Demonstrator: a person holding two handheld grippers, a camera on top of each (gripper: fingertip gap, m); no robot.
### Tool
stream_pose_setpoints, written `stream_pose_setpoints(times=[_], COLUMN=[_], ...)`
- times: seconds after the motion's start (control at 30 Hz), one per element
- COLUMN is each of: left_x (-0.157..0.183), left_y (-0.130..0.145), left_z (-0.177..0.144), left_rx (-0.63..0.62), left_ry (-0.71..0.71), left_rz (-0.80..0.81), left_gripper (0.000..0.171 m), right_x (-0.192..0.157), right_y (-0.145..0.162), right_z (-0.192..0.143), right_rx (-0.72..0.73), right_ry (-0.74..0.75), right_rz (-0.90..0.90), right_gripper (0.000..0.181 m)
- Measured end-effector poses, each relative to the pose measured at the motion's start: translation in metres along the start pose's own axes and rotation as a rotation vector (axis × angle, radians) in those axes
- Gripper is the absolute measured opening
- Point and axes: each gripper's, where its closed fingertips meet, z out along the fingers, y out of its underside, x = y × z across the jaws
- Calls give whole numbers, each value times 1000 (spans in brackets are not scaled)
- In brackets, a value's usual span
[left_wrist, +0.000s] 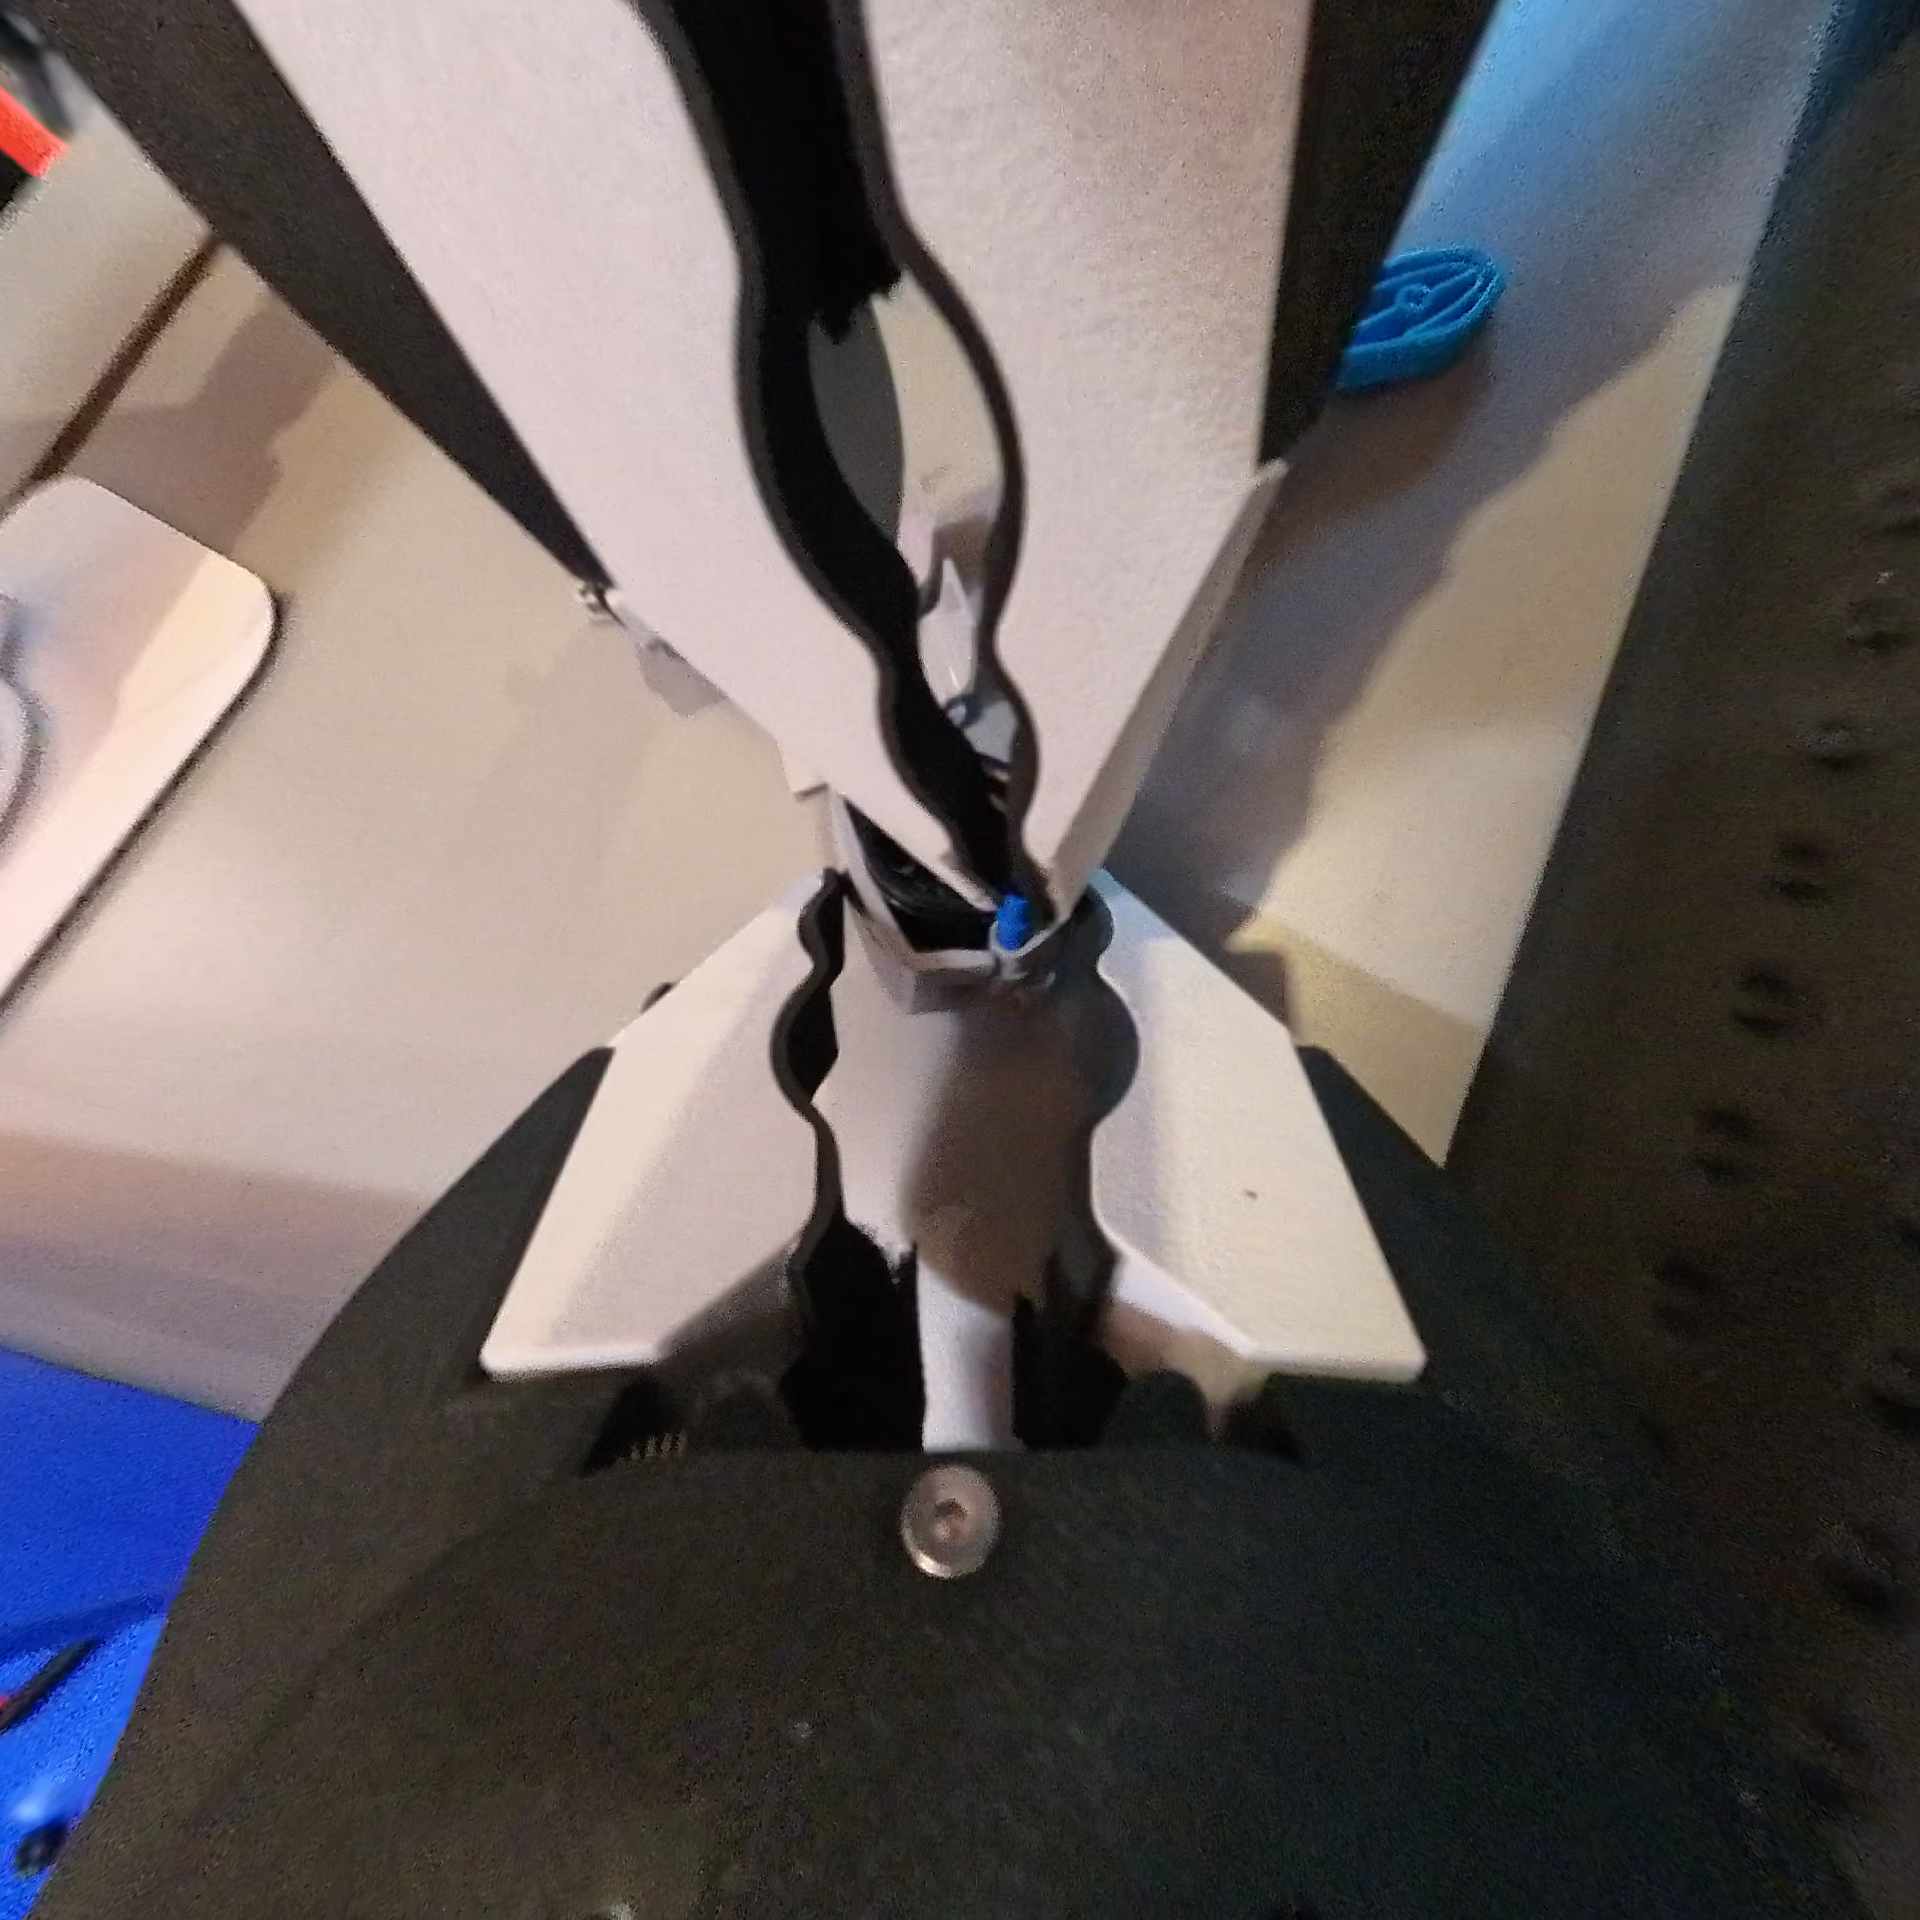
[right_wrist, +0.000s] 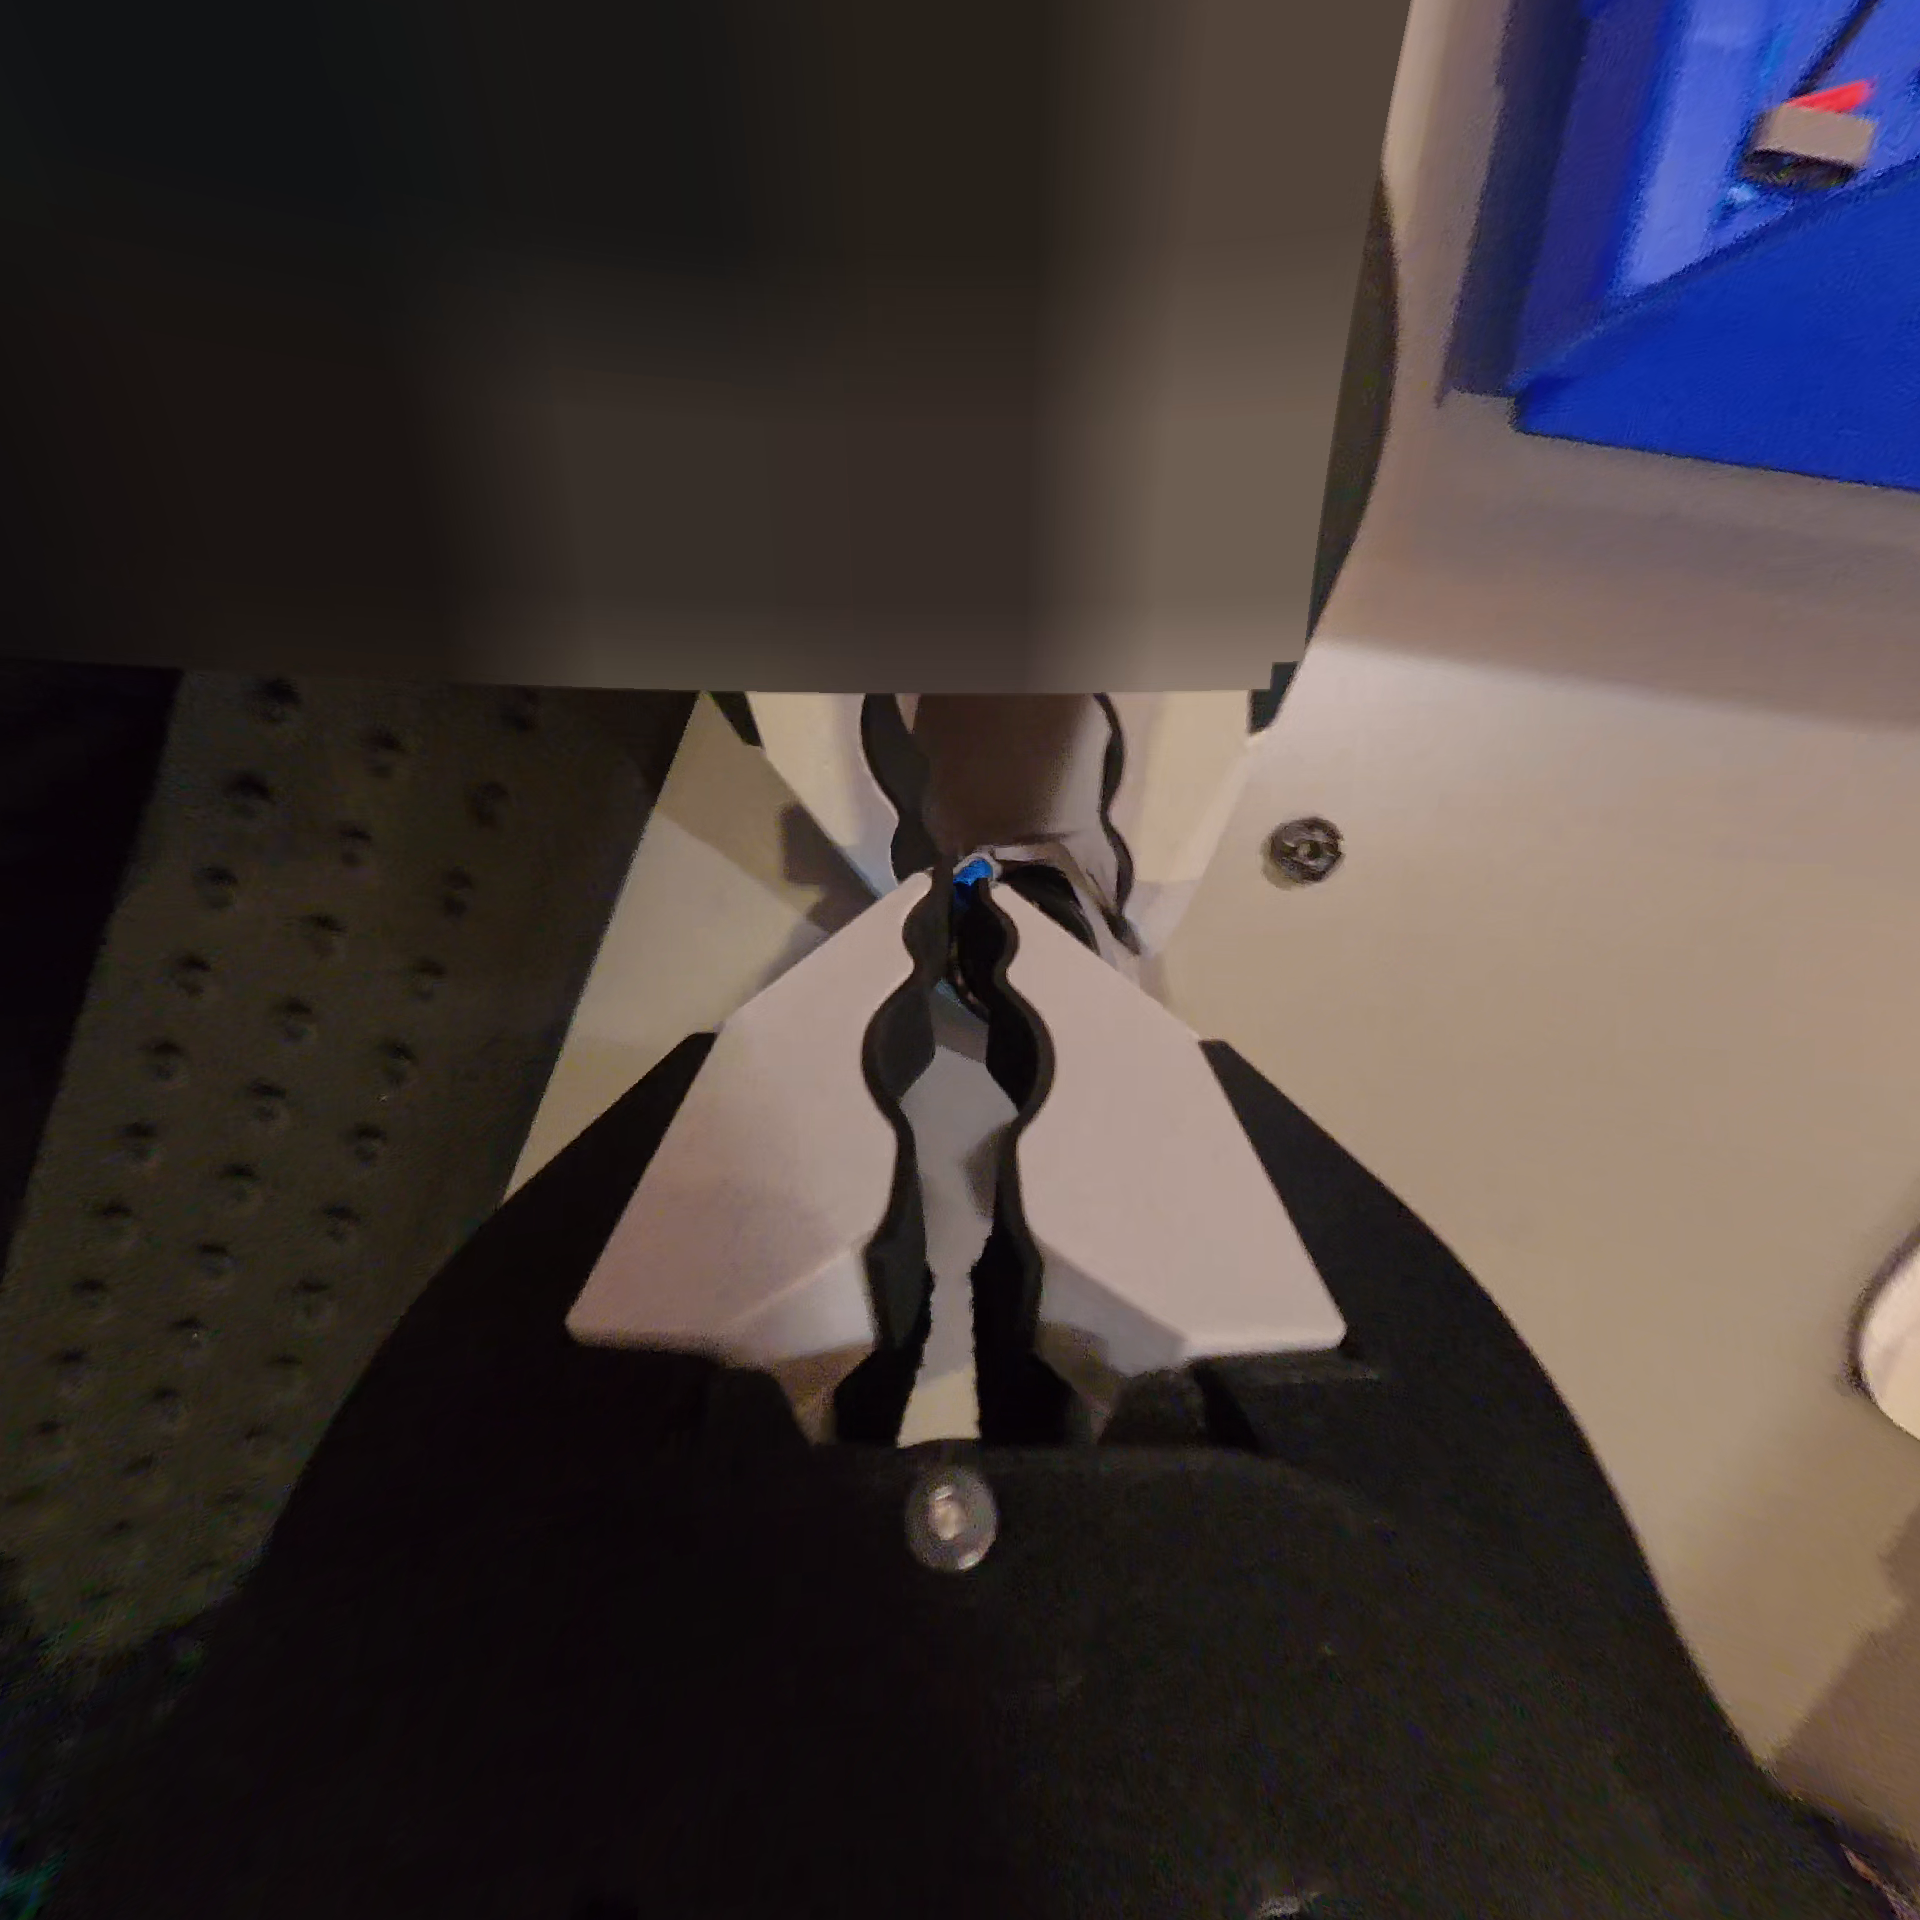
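The right gripper (right_wrist: 961, 883), white-fingered with wavy black pads, is pinched almost closed on a tiny blue plastic peg (left_wrist: 1010, 920). The peg sticks out of a small angular grey-white part (left_wrist: 914, 971) at its very tips, so I'd worry that any twist or pull between the two hands could pop the peg free or let it slip. The part sits between the parted fingertips of the left gripper (left_wrist: 958, 896), tip to tip with the right one above the beige tabletop (left_wrist: 416, 831), but I cannot tell whether the left pads actually press it.
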Motion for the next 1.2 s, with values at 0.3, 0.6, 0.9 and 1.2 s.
stream_pose_setpoints(times=[0.3, 0.6, 0.9, 1.2], left_x=[0, 2, 6, -6], left_y=[21, 22, 15, -9], left_z=[-7, -6, -4, -17], left_rx=[-58, -54, -52, 82], left_ry=[13, 41, -2, -104], left_rz=[-19, -12, 103, 142], left_gripper=[31, 0, 26, 52], right_x=[1, 12, 9, 10], right_y=[-7, 11, 40, 17], right_z=[11, -10, 13, -12], right_rx=[-45, 72, 44, 370], right_ry=[-178, -34, 123, -80], right_rz=[-25, 69, -46, 200], right_gripper=[0, 39, 45, 44])
